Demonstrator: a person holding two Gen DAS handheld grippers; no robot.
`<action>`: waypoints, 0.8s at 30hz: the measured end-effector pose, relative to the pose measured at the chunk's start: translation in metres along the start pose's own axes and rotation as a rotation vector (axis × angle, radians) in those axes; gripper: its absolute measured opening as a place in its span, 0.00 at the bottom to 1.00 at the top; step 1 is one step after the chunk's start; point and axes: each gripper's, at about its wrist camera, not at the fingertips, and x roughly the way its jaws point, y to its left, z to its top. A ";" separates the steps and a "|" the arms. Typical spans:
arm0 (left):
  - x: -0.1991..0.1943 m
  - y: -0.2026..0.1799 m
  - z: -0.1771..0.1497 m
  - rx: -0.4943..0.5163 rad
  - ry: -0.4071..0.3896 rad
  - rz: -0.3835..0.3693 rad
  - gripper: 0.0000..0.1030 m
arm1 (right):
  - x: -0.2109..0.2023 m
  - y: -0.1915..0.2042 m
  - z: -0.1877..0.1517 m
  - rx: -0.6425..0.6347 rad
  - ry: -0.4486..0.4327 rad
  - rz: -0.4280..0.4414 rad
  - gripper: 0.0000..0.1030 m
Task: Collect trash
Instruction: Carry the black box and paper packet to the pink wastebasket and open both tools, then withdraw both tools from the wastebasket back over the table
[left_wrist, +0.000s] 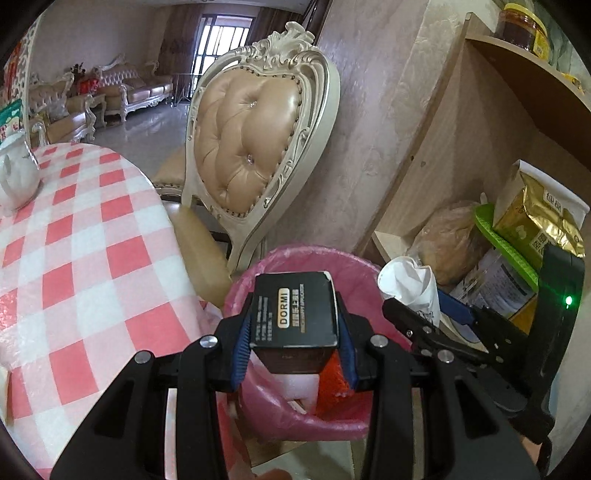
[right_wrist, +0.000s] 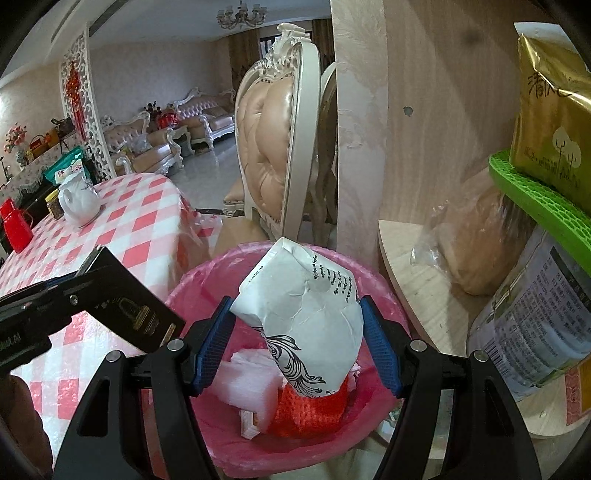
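we hold both items over the pink-lined bin (right_wrist: 373, 291). left gripper (left_wrist: 293, 338) is clenched on the black box (left_wrist: 295, 317), pads on its two side faces; the box sits directly above the bin opening. right gripper (right_wrist: 297, 345) clamps the crumpled white paper cup (right_wrist: 310, 317), also above the bin. we judge the box stiff cardboard, light, faces smooth, so a side grip is apt. cup looks soft and already creased; it likely yields under squeeze, best taken mid-body. foam pieces (right_wrist: 247, 384) and red mesh (right_wrist: 314, 413) lie inside the bin.
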 end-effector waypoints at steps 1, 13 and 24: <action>0.001 0.000 0.001 0.000 0.000 -0.001 0.37 | 0.000 0.000 0.000 0.000 0.001 -0.001 0.64; 0.003 0.015 0.005 -0.048 -0.007 0.000 0.75 | 0.009 0.001 -0.002 -0.003 0.018 -0.011 0.70; -0.017 0.033 -0.005 -0.087 -0.035 0.027 0.75 | 0.004 0.005 -0.004 -0.006 0.013 -0.012 0.75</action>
